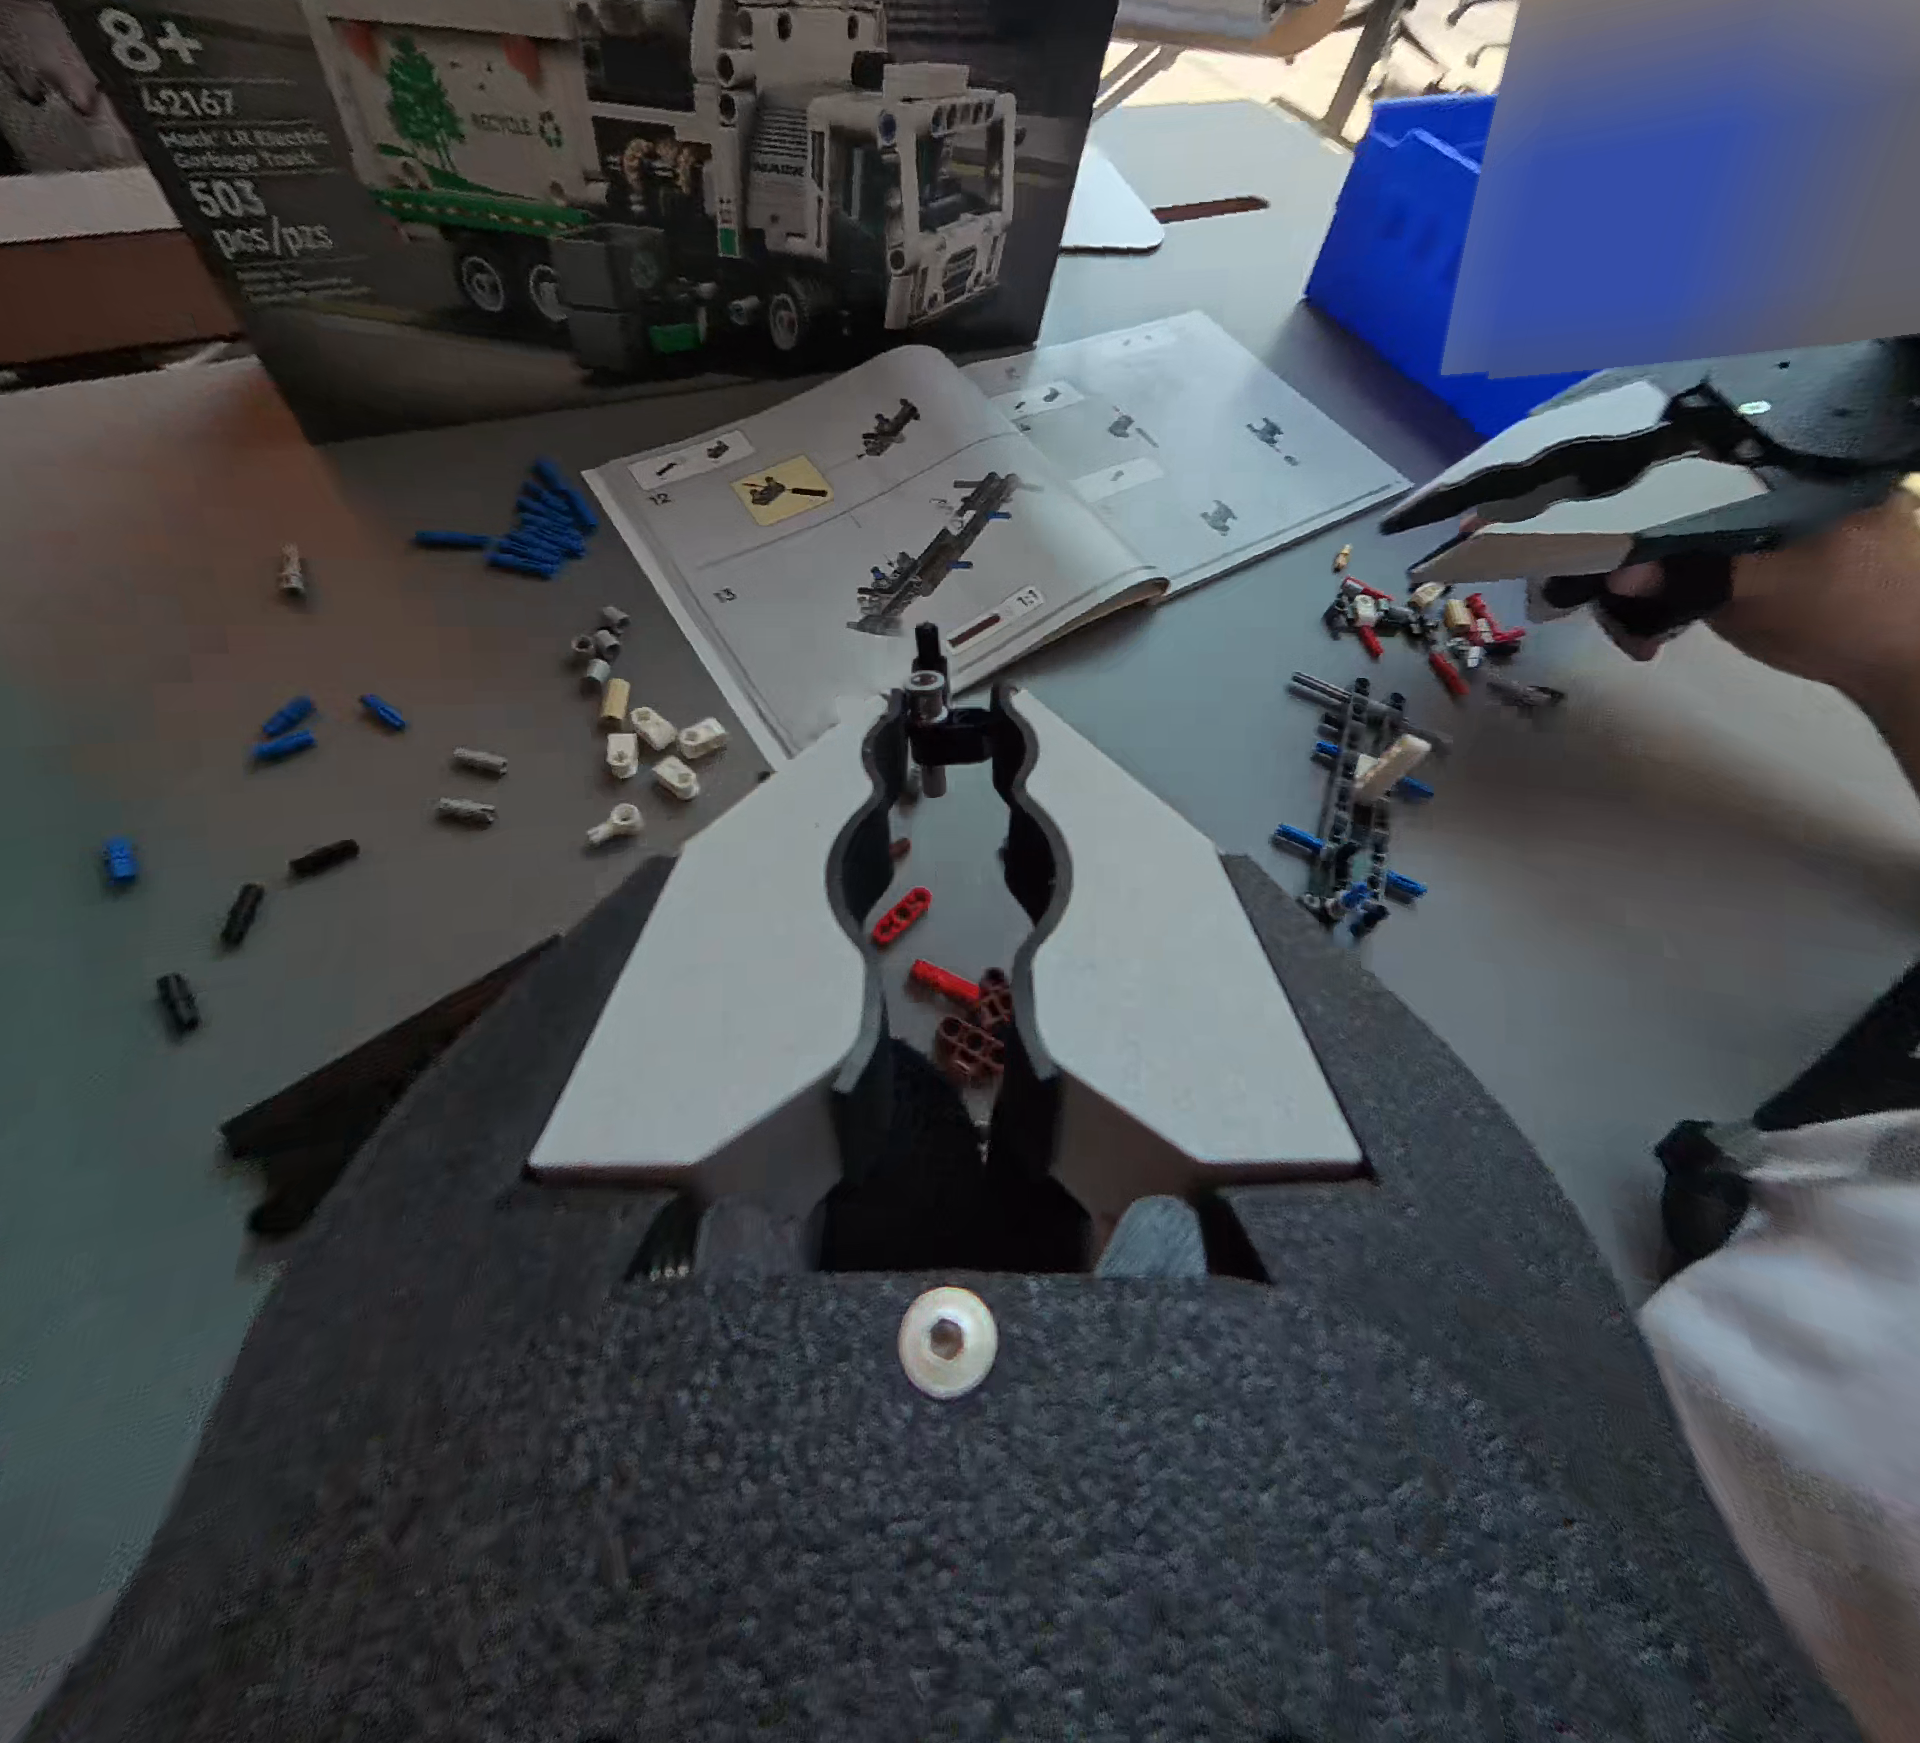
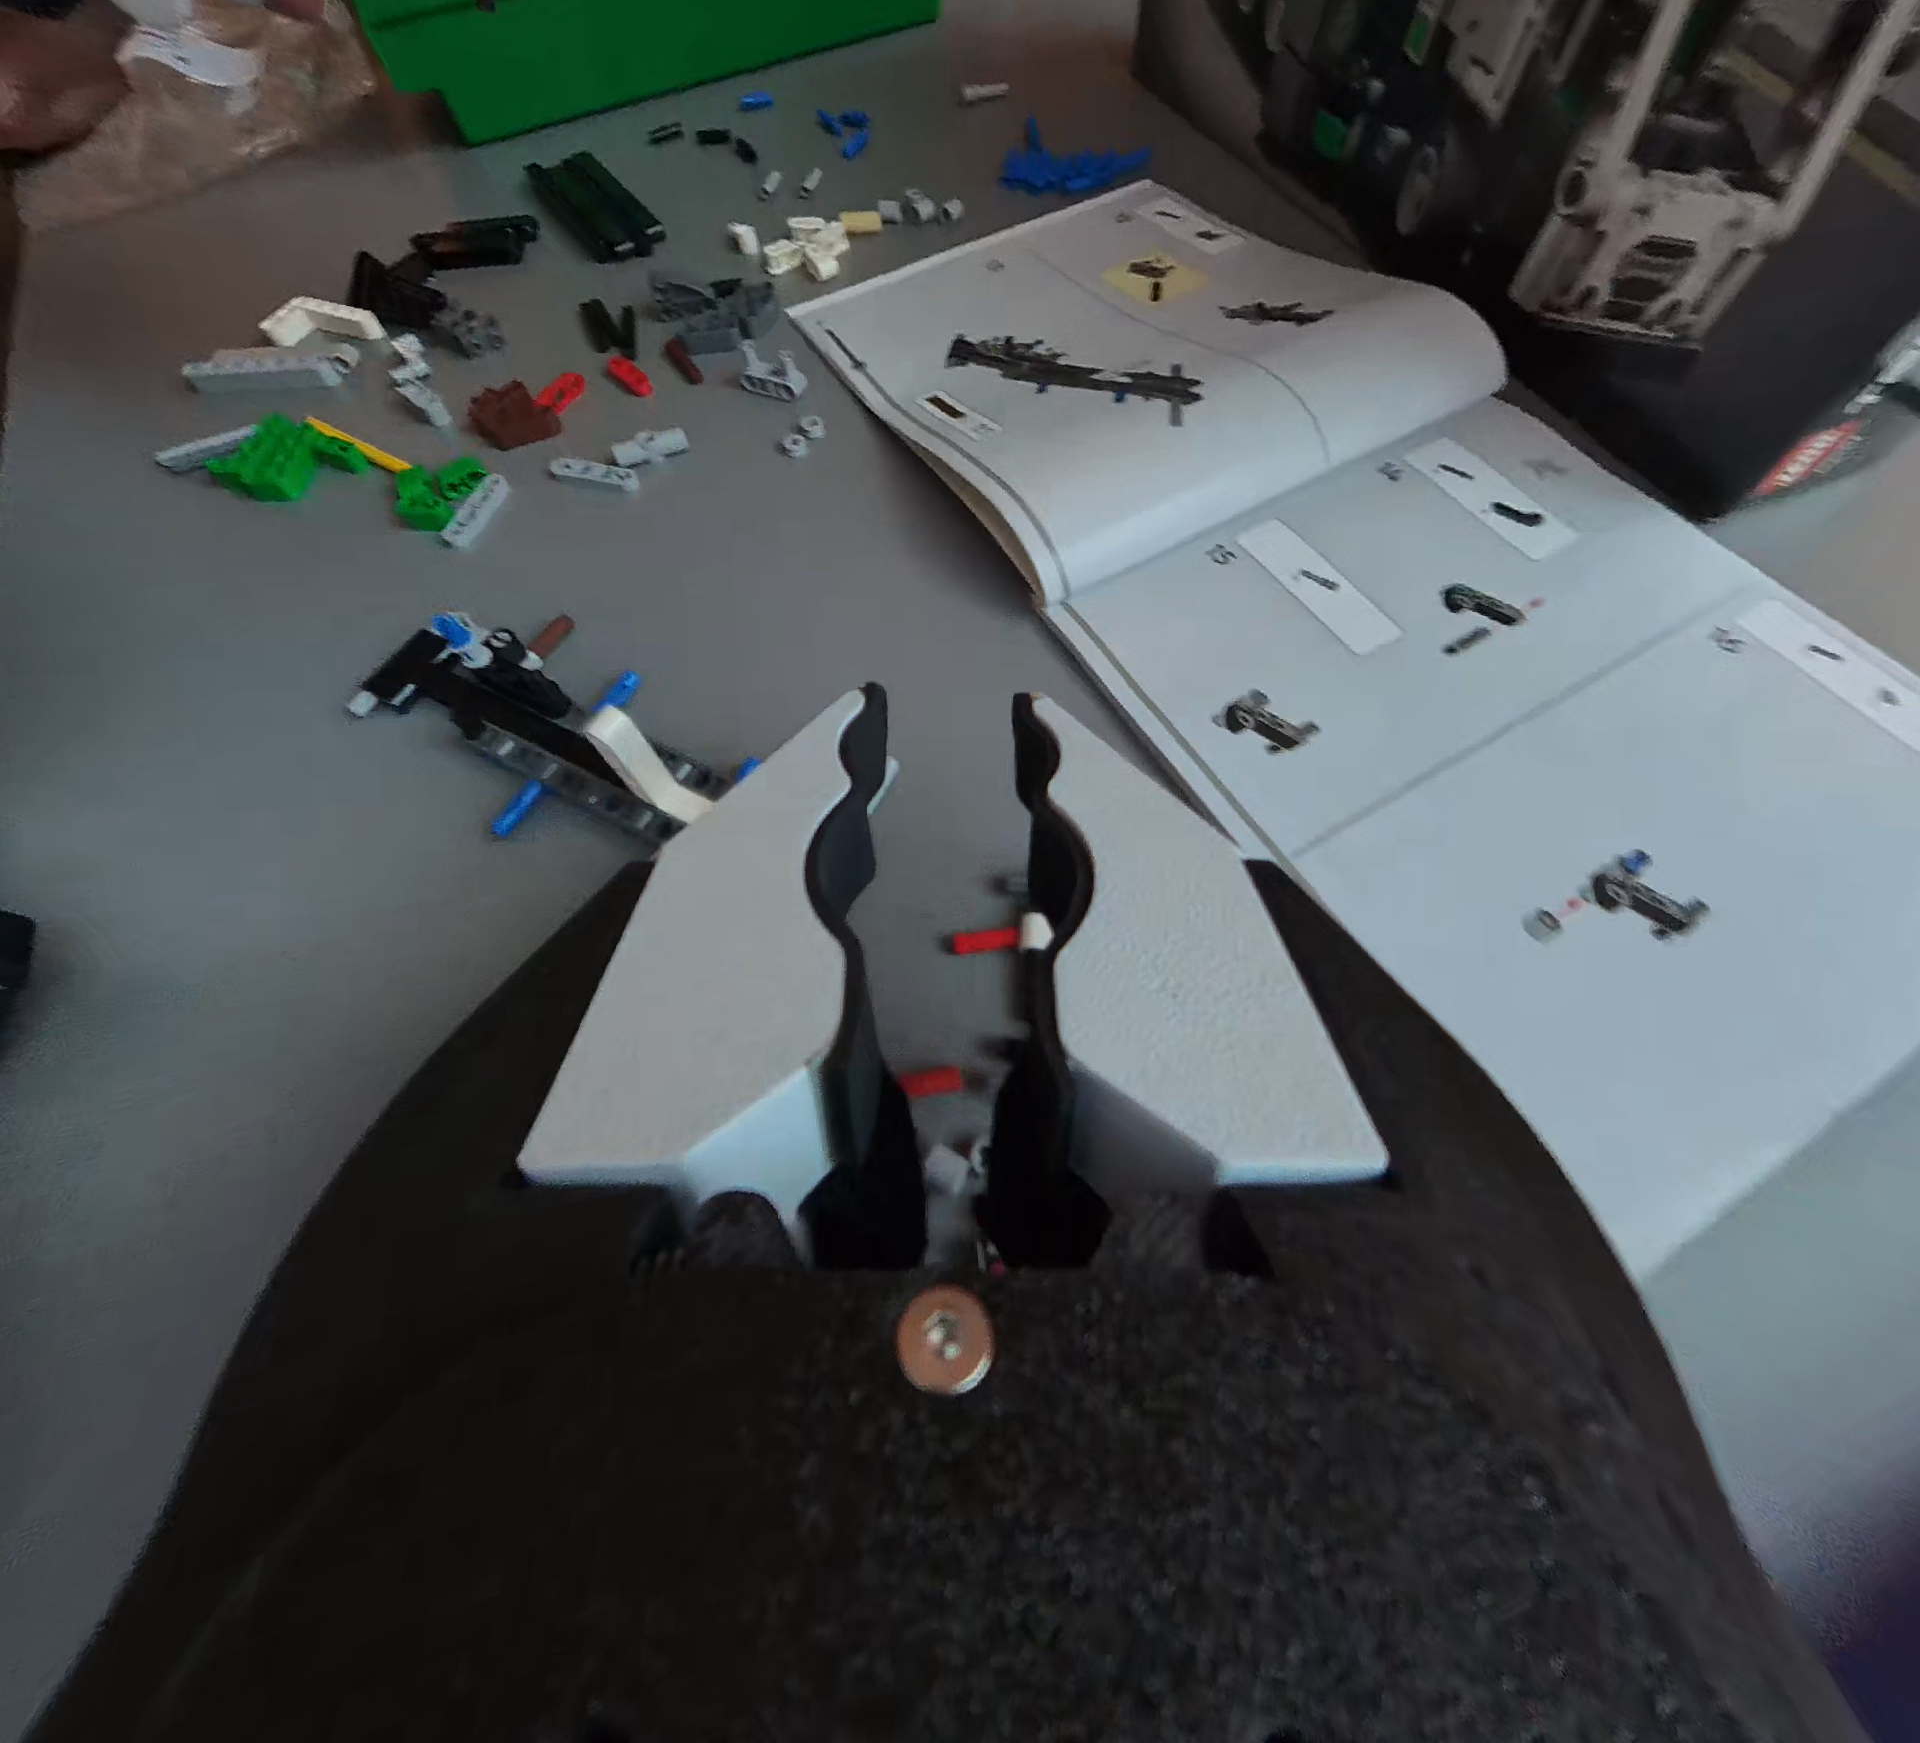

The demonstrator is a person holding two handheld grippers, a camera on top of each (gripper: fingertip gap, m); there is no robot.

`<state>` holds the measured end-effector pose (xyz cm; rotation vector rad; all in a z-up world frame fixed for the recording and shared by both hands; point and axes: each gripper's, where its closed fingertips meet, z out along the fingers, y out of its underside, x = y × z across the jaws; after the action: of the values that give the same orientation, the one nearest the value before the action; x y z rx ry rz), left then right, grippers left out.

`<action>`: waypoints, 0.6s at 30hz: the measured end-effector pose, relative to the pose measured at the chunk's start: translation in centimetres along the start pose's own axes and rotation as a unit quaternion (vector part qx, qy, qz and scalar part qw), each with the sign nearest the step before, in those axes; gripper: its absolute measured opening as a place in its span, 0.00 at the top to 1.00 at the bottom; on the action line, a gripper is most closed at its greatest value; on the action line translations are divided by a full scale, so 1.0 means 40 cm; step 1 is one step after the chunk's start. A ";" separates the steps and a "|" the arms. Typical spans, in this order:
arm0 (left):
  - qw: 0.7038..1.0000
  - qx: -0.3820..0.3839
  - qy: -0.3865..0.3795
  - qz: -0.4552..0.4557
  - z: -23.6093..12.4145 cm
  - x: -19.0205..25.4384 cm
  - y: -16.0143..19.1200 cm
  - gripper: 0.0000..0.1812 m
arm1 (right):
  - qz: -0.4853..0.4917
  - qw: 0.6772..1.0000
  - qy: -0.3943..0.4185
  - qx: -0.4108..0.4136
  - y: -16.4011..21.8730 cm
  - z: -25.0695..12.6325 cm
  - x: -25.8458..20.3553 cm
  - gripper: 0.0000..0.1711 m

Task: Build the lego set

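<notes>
On a grey surface (image 1: 416, 966), blue pins (image 1: 540, 519) lie scattered at the left, before an upright set box (image 1: 623, 135). At the centre, the left gripper (image 1: 951, 706) pinches a small black piece (image 1: 951, 727) between its fingertips, above the edge of an open booklet (image 1: 935, 488). To the right lies a partly built frame (image 1: 1356, 800), with red and tan bits (image 1: 1423, 618) beyond it. The right gripper (image 2: 951, 706) hovers over them, its fingers apart and empty.
</notes>
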<state>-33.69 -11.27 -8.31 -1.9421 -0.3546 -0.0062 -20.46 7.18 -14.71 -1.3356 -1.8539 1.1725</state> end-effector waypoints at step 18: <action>0.964 0.015 0.252 0.081 0.096 0.266 0.048 0.92 | 0.086 0.964 -0.226 0.106 -0.159 0.089 -0.273 0.89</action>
<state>-23.68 -5.86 -9.76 -1.8572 0.1415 -0.3795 -22.50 -4.99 -10.20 -1.1954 -1.8647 1.8388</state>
